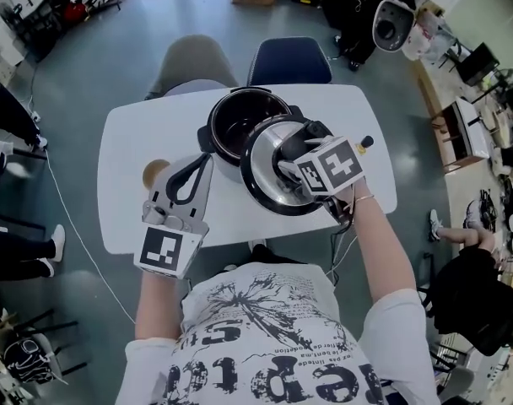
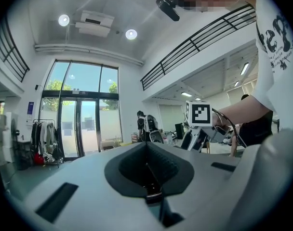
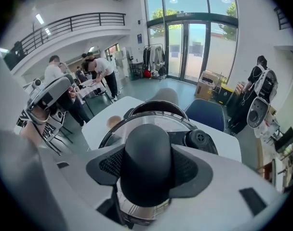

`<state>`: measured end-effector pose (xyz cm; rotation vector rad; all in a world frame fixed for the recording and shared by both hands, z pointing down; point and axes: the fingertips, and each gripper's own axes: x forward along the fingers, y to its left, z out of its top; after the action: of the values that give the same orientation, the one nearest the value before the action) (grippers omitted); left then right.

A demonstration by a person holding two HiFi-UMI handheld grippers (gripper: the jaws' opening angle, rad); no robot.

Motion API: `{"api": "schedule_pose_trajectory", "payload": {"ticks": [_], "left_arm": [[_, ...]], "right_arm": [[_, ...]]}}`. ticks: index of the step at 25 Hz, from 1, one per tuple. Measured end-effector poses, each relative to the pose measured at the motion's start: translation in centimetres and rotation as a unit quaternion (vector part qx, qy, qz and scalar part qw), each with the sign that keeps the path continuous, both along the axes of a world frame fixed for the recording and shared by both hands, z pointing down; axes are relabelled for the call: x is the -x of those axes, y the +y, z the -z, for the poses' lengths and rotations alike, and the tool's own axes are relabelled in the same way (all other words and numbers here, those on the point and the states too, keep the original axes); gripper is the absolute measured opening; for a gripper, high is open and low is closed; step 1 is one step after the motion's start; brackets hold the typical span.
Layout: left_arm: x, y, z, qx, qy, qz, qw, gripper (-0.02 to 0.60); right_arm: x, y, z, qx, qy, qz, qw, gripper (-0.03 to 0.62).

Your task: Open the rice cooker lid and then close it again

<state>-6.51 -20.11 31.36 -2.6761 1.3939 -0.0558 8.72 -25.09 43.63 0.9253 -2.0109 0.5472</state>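
Note:
The black rice cooker [image 1: 238,115] stands open on the white table [image 1: 130,142], its dark pot showing. Its glass lid [image 1: 269,175], steel-rimmed, hangs tilted just in front of the cooker and partly over its near rim. My right gripper [image 1: 292,160] is shut on the lid's black knob [image 3: 147,153], which fills the space between the pads; the lid's rim [image 3: 137,121] and the cooker [image 3: 158,105] lie below it. My left gripper [image 1: 197,165] hovers over the table left of the cooker, shut with nothing in it, and in its own view it [image 2: 147,165] points level across the room.
A small round wooden piece [image 1: 155,172] lies on the table by the left gripper's tips. A grey chair [image 1: 193,62] and a blue chair [image 1: 288,60] stand behind the table. A white cable runs across the floor on the left.

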Motion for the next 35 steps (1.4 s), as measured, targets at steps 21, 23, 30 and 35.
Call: {"api": "schedule_pose_trajectory", "payload": {"ticks": [21,23,30,35], "left_arm": [[5.9,-11.1,-1.1,0.012,0.001,0.123,0.9924,0.014],[5.9,-11.5,-1.3,0.016,0.000,0.126,0.9919,0.014],[5.7,-12.0,-2.2,0.024,0.001,0.128,0.9915,0.014],[5.4,-12.0,-2.6,0.025,0.003,0.124,0.9920,0.014]], "right_arm": [[9.4,-15.4,-2.4,0.035,0.013,0.141,0.989,0.293],[9.5,-15.8,-2.8,0.040,0.014,0.144,0.989,0.293],[9.7,-16.2,-3.5,0.044,0.012,0.144,0.989,0.295],[9.7,-16.2,-3.6,0.033,-0.004,0.143,0.989,0.296]]}}
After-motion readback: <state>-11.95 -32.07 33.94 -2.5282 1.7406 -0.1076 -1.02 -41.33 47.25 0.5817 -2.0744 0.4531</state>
